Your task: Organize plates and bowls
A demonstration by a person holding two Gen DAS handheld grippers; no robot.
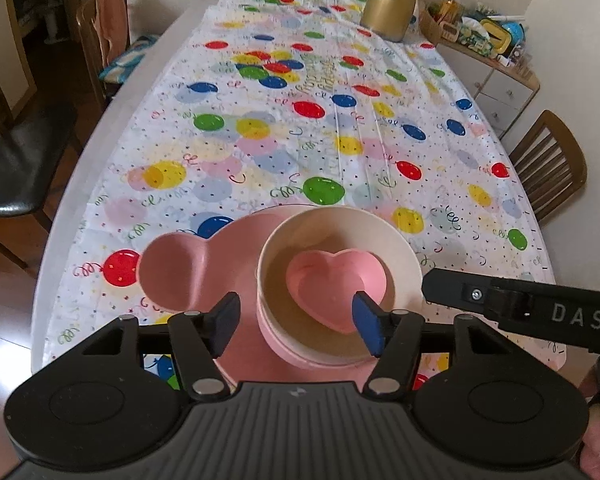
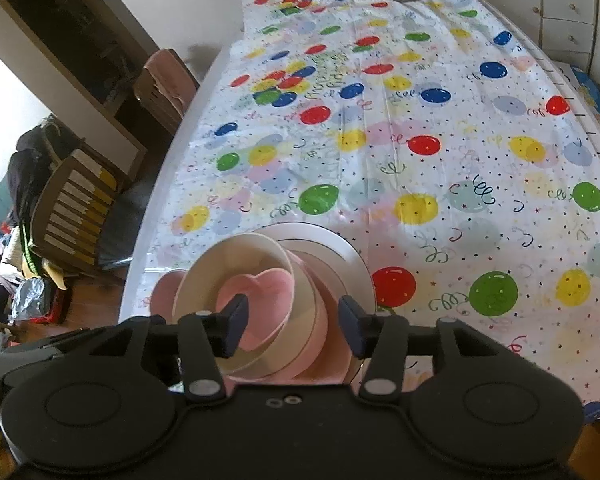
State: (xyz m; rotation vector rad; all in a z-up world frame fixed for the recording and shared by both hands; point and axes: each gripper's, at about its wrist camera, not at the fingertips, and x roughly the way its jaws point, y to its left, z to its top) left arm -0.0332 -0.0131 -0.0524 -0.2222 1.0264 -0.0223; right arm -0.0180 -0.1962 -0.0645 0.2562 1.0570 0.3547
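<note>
Nesting looks finished: heart-shaped dish (image 1: 336, 280) sits inside cream bowl (image 1: 340, 248), on pink plate (image 1: 172, 276) at the table's (image 1: 100, 152) near edge. Left gripper (image 1: 296, 322) and right gripper (image 2: 294, 326) hover half-open, empty; nothing else seems left to stack.

Left gripper (image 1: 296, 322): jaws parted, blue pads clear of contact, nothing gripped, angled steeply downward.
Right gripper (image 2: 292, 326): jaws parted, nothing pressed between pads, angled downward.
Hand (image 1: 598, 440): partly visible at lower right edge.
</note>
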